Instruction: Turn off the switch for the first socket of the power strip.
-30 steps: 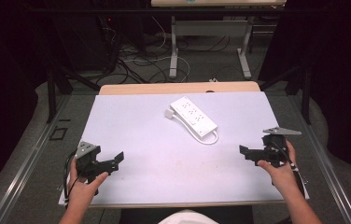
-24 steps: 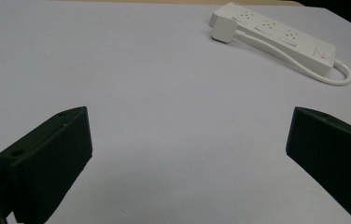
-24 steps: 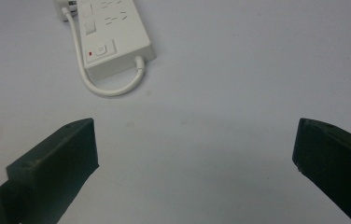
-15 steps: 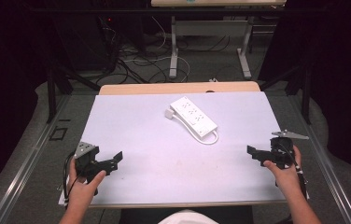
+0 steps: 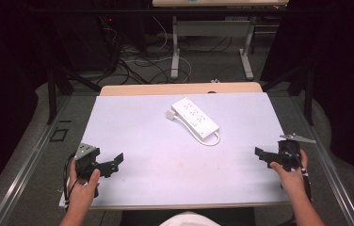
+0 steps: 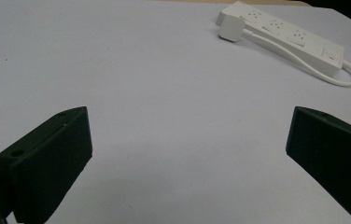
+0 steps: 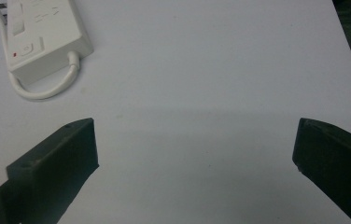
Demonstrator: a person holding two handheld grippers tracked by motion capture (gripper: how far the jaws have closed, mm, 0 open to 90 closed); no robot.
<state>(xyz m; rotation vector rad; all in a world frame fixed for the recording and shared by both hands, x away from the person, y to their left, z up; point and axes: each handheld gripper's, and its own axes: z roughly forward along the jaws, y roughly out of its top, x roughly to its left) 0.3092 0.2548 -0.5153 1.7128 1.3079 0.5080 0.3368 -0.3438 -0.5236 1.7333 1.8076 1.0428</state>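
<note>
Power strip (image 5: 195, 120) (white) lay mid worktop (image 5: 142, 122); left gripper (image 5: 111, 163) & right gripper (image 5: 263, 154) were wide open, holding nothing.

Both grippers are black: the left gripper (image 5: 104, 165) carries a grey three-cornered plate and trailing black cable, the right gripper (image 5: 271, 157) likewise; blocky jaws show small screw holes.

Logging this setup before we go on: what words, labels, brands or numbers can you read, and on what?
None can be read.
White plastic power strip: no legible print; its sockets and switch marks are too blurred, and only a small red dot beside the switch shows.
Pale work surface: no text.
</note>
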